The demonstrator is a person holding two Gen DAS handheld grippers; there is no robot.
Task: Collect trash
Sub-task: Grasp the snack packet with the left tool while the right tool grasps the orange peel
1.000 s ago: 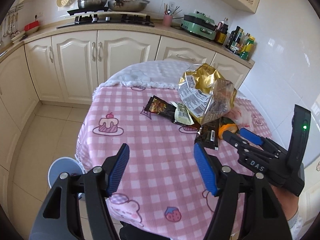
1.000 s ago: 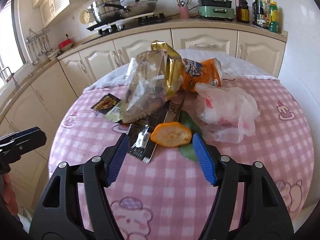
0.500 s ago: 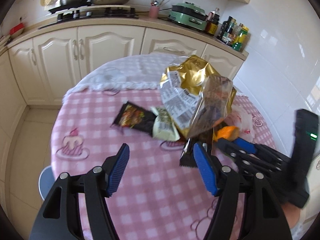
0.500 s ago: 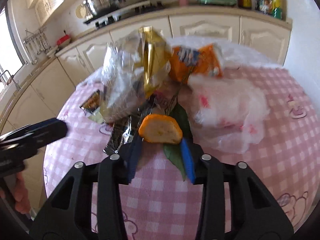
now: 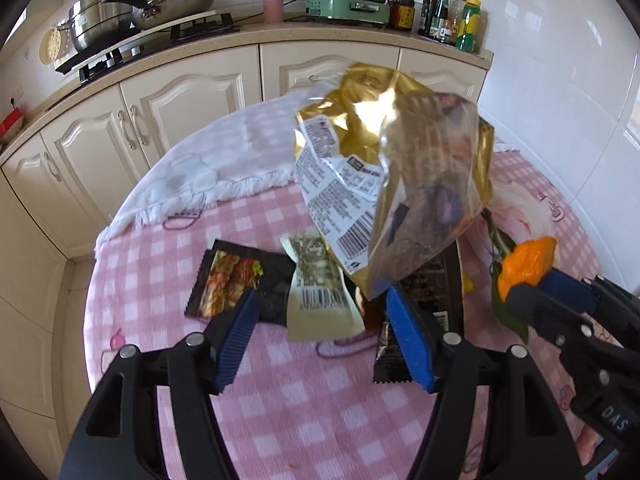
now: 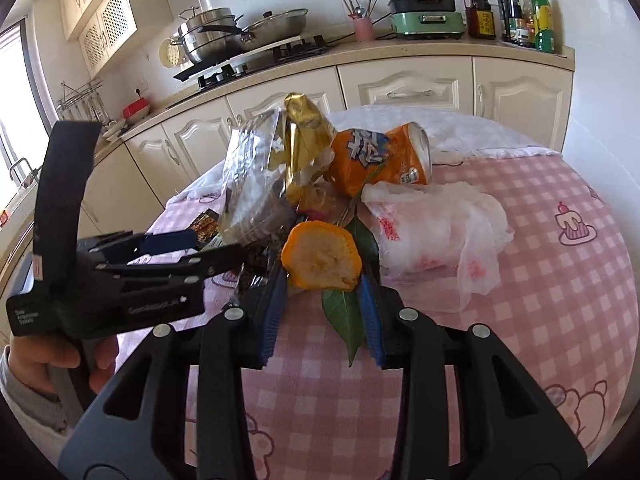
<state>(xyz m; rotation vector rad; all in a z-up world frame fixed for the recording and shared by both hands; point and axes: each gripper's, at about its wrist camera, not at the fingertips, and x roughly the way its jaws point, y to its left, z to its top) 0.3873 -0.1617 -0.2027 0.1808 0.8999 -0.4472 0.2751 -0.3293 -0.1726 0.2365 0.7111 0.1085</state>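
Trash lies on a round table with a pink checked cloth. My right gripper is shut on an orange peel with a green leaf, lifted off the cloth; the peel also shows in the left wrist view. My left gripper is open, its fingers astride a pale wrapper beside a dark snack packet and a black wrapper. A big gold and clear bag stands behind them.
An orange can and a white plastic bag lie behind the peel. A white cloth covers the table's far side. Kitchen cabinets and a counter with pots and bottles stand beyond.
My right gripper closed on the orange peel and lifted it. My left gripper moved forward and right to the wrappers, staying open.
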